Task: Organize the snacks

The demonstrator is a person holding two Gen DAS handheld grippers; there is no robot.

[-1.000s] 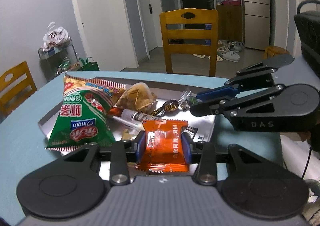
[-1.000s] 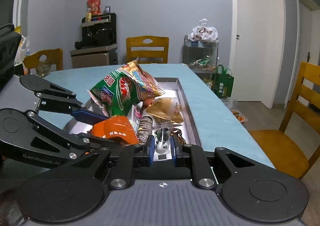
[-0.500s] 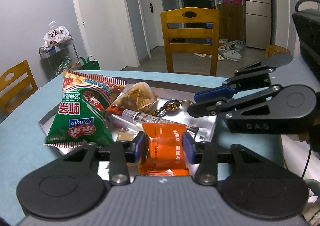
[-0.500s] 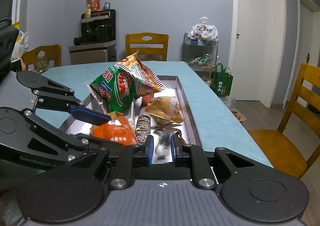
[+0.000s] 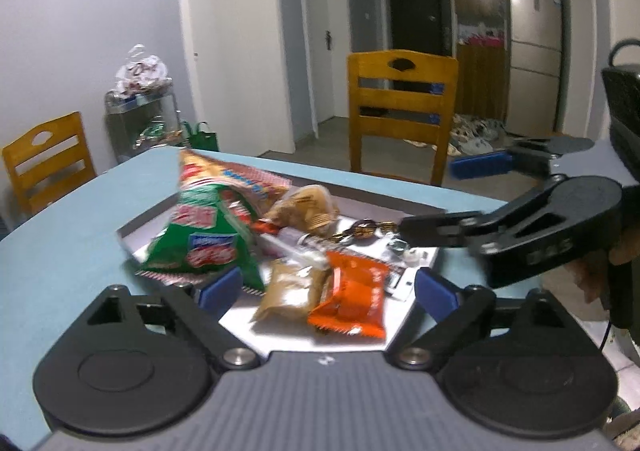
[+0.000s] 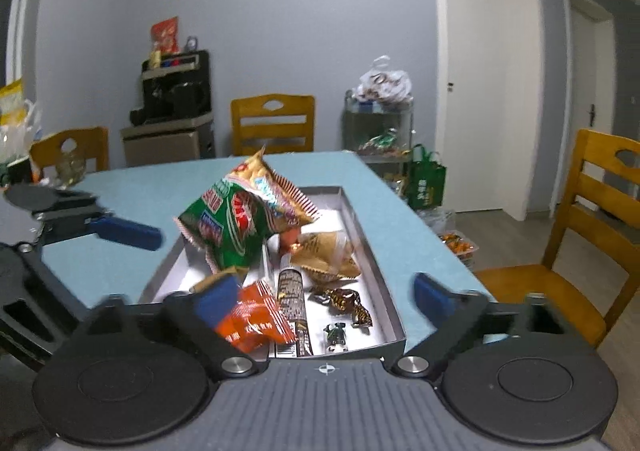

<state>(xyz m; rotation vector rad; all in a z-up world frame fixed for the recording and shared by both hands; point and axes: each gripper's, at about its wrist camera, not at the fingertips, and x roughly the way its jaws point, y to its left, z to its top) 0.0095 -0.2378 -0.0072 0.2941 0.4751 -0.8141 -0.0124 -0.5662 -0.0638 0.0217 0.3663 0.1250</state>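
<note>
While its jaws have just been spreading wide, the left gripper (image 5: 326,289) hangs over the near end of the tray (image 5: 404,203) with nothing pressed between its blue pads; the orange packet (image 5: 350,301) lies loose in the gap, its long axis running away from the camera and leaning a little right. The right gripper (image 6: 326,295) has likewise just been opening and stands wide apart, empty, above the tray's near end, where a small green-and-white candy (image 6: 336,335) lies. A tan packet (image 5: 290,289) sits touching the orange one's left side. Behind them the green chip bag (image 5: 204,239) stands tilted, and a dark tube snack (image 6: 294,303) lies lengthwise along the tray. The tray rests on a light blue table (image 5: 60,251). Wooden chairs (image 5: 400,111) stand round it, grey walls and white doors beyond.
</note>
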